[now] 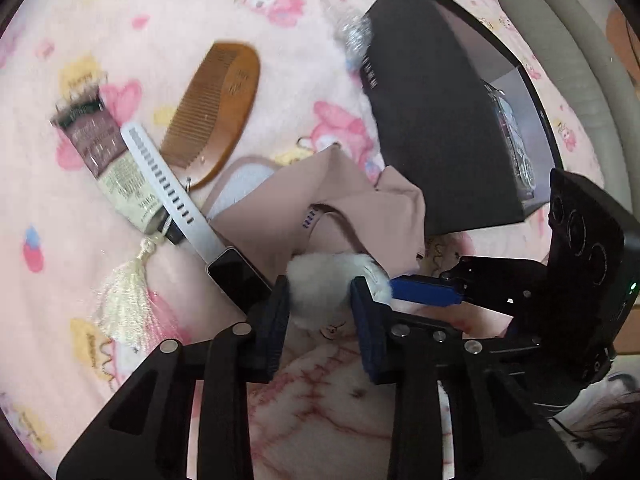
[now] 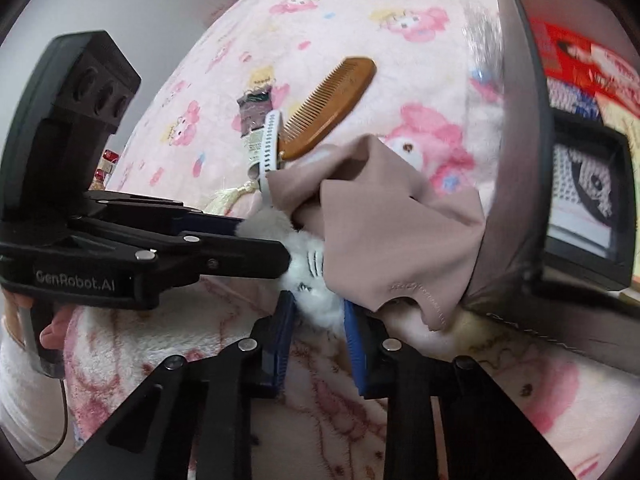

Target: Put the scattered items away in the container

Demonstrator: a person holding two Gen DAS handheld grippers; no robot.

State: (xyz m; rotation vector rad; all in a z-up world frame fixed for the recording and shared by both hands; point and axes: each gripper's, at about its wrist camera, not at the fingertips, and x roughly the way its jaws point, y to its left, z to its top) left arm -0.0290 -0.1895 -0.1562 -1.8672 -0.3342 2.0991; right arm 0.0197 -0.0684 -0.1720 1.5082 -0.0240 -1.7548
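Both grippers, left gripper (image 1: 320, 300) and right gripper (image 2: 318, 306), pinch the white plush (image 1: 334, 288) beside the black box (image 1: 436, 120)

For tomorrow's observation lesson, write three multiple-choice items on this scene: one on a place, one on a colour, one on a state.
1. Where does the wooden comb lie?
A. on the blanket
B. inside the box
C. under the pink cloth

2. What colour is the watch strap?
A. red
B. white
C. green

3. What do both tools grip?
A. the cream tube
B. nothing
C. the white plush toy

Answers: 1 A, the comb rests on the blanket. 2 B, the strap is plainly white. 3 C, the left tool and right tool both pinch the white plush toy.
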